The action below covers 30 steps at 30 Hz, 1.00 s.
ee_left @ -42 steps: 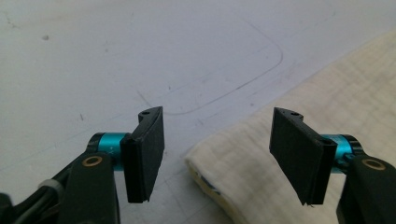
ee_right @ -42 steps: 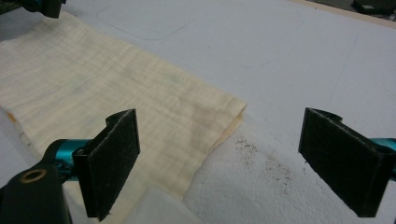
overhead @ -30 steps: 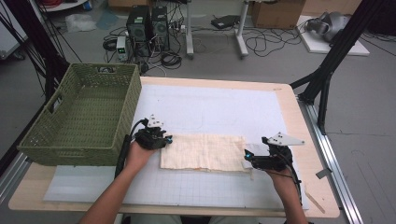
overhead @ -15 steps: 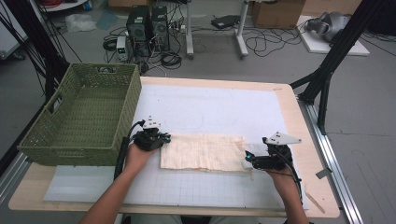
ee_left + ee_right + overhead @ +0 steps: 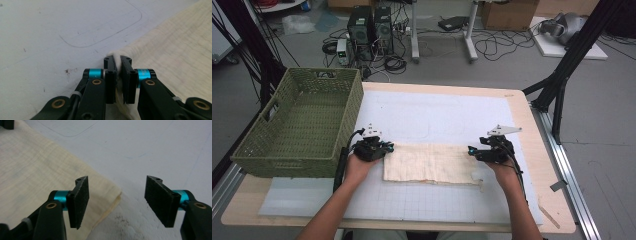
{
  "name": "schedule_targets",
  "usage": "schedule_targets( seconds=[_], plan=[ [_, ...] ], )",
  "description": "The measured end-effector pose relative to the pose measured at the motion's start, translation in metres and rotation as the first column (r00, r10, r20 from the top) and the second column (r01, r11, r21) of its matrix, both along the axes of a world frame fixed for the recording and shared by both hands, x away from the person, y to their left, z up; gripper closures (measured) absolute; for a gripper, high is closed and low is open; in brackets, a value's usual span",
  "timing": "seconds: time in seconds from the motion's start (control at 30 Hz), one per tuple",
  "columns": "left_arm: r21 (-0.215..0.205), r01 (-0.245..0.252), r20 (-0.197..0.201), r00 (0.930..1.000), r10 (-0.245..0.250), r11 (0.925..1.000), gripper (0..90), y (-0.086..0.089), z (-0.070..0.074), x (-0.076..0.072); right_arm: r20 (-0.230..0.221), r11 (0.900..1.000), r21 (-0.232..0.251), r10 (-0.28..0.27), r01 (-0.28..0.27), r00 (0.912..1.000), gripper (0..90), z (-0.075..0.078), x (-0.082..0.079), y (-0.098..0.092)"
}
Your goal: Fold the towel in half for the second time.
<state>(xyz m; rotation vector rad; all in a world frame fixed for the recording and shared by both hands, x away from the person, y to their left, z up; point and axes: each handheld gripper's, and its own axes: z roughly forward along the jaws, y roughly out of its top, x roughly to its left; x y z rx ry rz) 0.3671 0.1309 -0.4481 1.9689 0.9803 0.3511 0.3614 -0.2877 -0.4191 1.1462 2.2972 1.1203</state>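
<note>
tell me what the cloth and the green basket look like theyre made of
Cloth: looks like soft woven cotton or gauze, cream, matte, with fine ribbed texture and a fold bunching between the left gripper pads.
Green basket: woven wicker look, olive, matte; possibly plastic or rattan.

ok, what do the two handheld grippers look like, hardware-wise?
Both the left gripper and right gripper are black, each topped with a grey three-cornered plate and trailing a black cable. Fingers are flat black textured pads on teal collars, with brass-coloured pivot pins. Forearms are bare, no sleeves.
</note>
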Motion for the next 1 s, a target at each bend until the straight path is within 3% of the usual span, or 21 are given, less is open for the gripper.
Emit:
schedule_targets(
  seconds=[0.17, 0.4, 0.5, 0.7, 0.8, 0.87, 1.0],
  plan=[
    [-0.001, 0.000, 0.001, 1.0000, 0.000, 1.0000, 82.9, 0.000, 0.000, 0.000, -0.040, 0.998, -0.045, 0.031, -0.033, 0.9987, 49.9, -0.008, 0.015, 0.012],
    [0.006, 0.000, -0.004, 1.0000, 0.000, 1.0000, 82.9, 0.000, -0.001, 0.001, -0.094, 0.994, -0.087, 0.055, -0.064, 0.9940, 56.0, -0.021, 0.023, 0.020],
    [0.007, 0.001, -0.005, 1.0000, -0.001, 1.0000, 82.9, 0.000, -0.001, 0.001, -0.100, 0.995, -0.070, 0.063, -0.070, 0.9930, 61.2, -0.021, 0.023, 0.018],
    [0.015, 0.003, -0.017, 0.9998, -0.003, 0.9999, 83.9, 0.001, -0.003, 0.001, -0.115, 0.992, -0.038, 0.117, -0.122, 0.9865, 83.3, -0.021, 0.022, 0.019],
    [0.008, 0.000, 0.006, 1.0000, 0.000, 1.0000, 84.9, 0.001, 0.000, 0.000, -0.104, 0.991, -0.049, 0.123, -0.128, 0.9869, 85.8, -0.021, 0.020, 0.020],
    [-0.022, -0.019, 0.035, 0.9992, 0.020, 0.9996, 85.0, 0.004, 0.003, 0.000, -0.081, 0.990, -0.075, 0.112, -0.118, 0.9905, 85.8, -0.020, 0.020, 0.020],
    [-0.046, -0.038, 0.067, 0.9969, 0.041, 0.9982, 85.0, 0.005, 0.009, 0.002, 0.023, 0.995, -0.080, 0.069, -0.067, 0.9974, 85.8, -0.011, 0.018, 0.019]
  ],
)
